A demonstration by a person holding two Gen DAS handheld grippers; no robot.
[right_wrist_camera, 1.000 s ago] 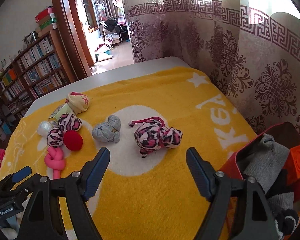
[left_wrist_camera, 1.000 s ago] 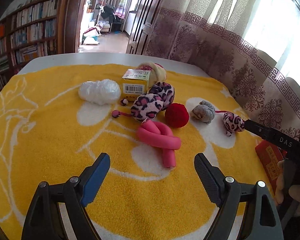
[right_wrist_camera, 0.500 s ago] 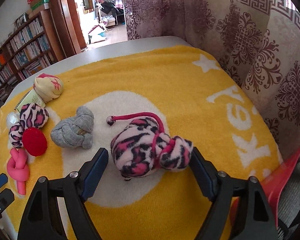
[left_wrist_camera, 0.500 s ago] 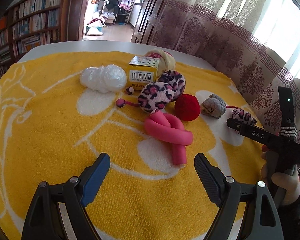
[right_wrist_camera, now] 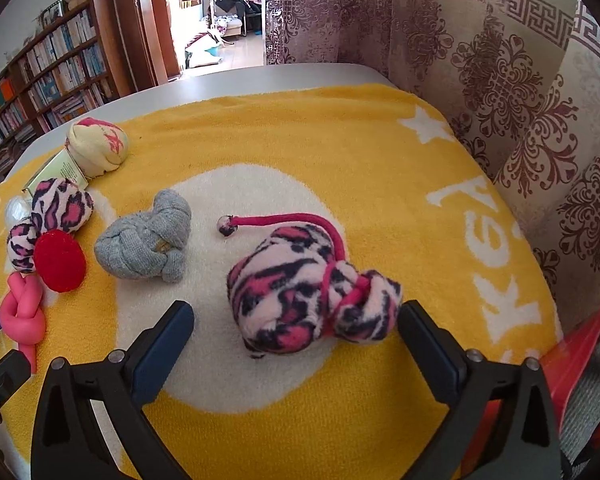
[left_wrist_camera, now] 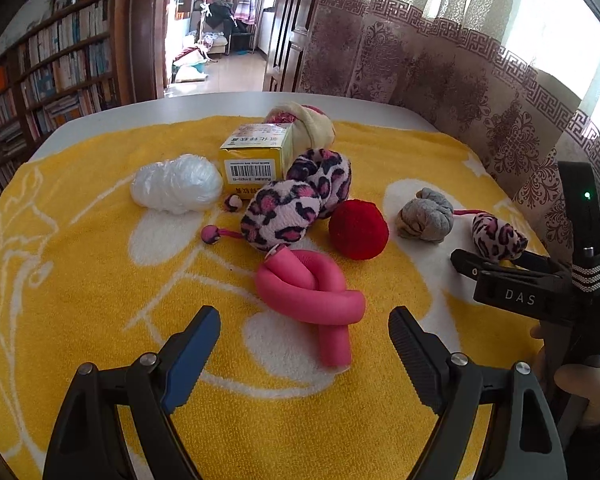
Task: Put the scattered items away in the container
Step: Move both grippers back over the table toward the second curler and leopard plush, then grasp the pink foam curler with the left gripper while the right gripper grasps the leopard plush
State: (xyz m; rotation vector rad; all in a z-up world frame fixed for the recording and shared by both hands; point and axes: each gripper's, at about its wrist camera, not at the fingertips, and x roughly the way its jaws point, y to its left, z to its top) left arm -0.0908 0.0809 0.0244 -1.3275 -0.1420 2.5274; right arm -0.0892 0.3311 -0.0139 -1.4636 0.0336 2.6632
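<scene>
Left wrist view: looks steeply down from the near edge of the yellow towel, facing the far edge and bookshelves. Right wrist view: closer in, over the towel's right side, probably nearer the curtain. Both share the red ball and grey bundle.

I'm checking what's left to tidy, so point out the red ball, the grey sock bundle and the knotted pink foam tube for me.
red ball [left_wrist_camera: 358, 229]: left wrist view, centre of its fuzzy face.
grey sock bundle [right_wrist_camera: 146, 242]: right wrist view, middle of the knitted roll.
knotted pink foam tube [left_wrist_camera: 312, 286]: left wrist view, on the knot's crossing.
</scene>
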